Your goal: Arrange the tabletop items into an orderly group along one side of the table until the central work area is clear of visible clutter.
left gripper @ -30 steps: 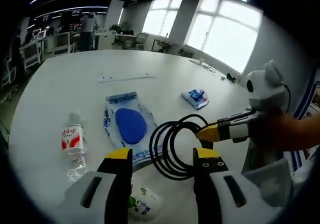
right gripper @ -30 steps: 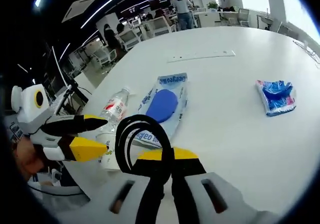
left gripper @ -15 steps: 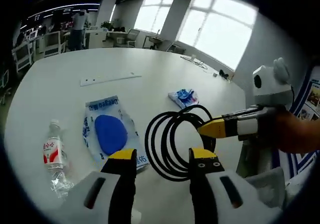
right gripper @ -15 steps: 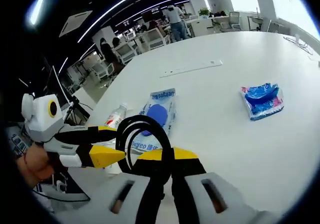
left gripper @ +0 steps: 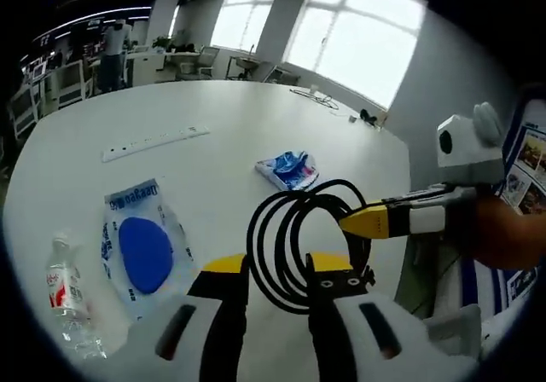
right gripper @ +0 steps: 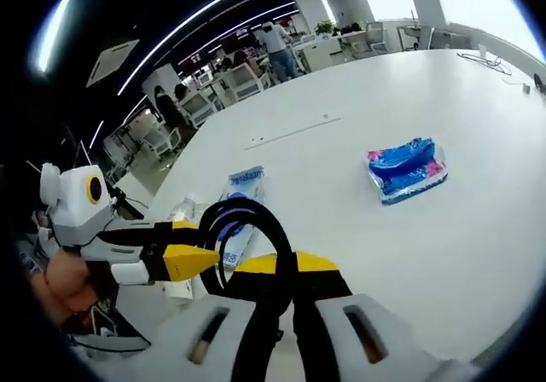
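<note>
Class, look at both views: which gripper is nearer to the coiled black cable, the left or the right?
Right. The right gripper is shut on the black cable, holding the coil above the table. The left gripper sits just beside the coil, jaws apart, not gripping it.

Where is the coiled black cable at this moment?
The coiled black cable is clamped in the right hand-held gripper, lifted off the white table. In the left gripper view it hangs just beyond the left hand-held gripper.

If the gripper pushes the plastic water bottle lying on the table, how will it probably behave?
The water bottle lies on its side on the white table, so it would likely roll if pushed across its length. It looks clear and thin-walled, so probably light and a little crushable. How full it is cannot be told.
</note>
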### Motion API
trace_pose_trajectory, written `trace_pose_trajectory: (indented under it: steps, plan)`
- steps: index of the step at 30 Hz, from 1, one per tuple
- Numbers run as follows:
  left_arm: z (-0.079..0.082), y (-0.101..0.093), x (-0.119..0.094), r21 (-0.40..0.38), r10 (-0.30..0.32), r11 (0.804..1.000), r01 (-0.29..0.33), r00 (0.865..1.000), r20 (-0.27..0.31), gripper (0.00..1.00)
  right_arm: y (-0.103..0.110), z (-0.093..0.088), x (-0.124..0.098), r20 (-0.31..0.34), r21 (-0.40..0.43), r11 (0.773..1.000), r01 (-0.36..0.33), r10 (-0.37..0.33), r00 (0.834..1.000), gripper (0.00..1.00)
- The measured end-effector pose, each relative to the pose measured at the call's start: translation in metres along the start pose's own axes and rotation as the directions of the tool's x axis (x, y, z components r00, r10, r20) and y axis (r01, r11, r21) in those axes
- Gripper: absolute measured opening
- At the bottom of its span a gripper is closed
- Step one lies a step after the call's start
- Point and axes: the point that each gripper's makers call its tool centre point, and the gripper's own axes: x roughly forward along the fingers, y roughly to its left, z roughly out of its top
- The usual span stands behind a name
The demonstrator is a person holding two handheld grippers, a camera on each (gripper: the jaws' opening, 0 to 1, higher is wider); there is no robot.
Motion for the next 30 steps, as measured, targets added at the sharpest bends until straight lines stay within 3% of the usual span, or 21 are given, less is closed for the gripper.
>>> trace_pose_trajectory:
  steps: [13,30]
  plan:
    - [0.012,-0.033,0.04,0.038,-0.045,0.998,0.046,0.998,-0.032,0.16,-0.052,0.005,-0.012,0.02,0.048,0.997,0.062,-0.063,0.998,0.01]
    - [0.014,-0.049,0.077,0.031,-0.043,0.999,0.045,0.997,-0.066,0.14,-0.095,0.004,-0.007,-0.019,0.095,0.992,0.083,-0.081,0.996,0.02]
